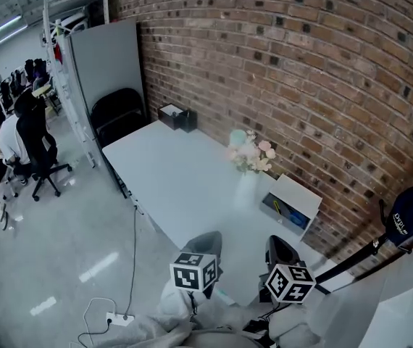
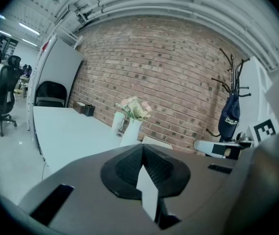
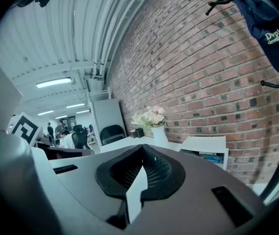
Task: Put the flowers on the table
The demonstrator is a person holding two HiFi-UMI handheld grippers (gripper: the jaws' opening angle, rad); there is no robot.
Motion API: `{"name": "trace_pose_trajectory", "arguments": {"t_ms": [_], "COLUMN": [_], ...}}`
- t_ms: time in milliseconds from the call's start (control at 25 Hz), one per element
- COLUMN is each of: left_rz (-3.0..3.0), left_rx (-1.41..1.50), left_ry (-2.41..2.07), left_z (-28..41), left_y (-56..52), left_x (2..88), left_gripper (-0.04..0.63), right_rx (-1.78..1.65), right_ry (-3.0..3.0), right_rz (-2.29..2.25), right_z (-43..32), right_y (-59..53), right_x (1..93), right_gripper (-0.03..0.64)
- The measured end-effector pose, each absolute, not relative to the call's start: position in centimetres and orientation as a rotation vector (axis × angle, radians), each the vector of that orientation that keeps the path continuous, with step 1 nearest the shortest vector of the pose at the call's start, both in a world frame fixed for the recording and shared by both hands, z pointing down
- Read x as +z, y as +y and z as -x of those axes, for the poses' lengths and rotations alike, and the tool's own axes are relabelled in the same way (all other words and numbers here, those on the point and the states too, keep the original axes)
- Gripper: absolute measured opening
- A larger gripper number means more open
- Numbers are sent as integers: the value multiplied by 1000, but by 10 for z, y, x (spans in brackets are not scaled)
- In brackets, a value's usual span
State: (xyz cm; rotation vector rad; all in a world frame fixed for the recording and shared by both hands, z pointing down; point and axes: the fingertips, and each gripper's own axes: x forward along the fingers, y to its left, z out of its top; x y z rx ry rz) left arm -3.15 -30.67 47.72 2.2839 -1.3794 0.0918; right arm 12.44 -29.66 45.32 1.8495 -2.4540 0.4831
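Pale pink and cream flowers stand in a white vase on the white table, close to the brick wall. Both grippers are low at the near end of the table, well short of the vase. My left gripper is shut with nothing between its pads. My right gripper is also shut and empty. The left gripper view has the flowers ahead, beyond the shut left gripper. In the right gripper view the flowers stand ahead over the shut right gripper.
A white open box sits right of the vase by the wall. A pale cup stands behind the flowers and a black box at the table's far end. A black chair and a grey partition stand beyond. People sit at far left.
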Motion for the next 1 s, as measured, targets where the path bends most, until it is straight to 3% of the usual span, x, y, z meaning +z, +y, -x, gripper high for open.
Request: {"name": "trace_pose_trajectory", "arguments": {"t_ms": [1000], "left_rz": [-2282], "left_rx": [117], "left_ry": [-1414], "left_z": [27], "left_y": [-296], "left_x": [478], "left_gripper": [8], "right_rx": [398], "right_ry": [-2475], "right_rz": [-1791], "right_z": [-114], "right_y": [-298], "right_x": [446], "right_gripper": [23]}}
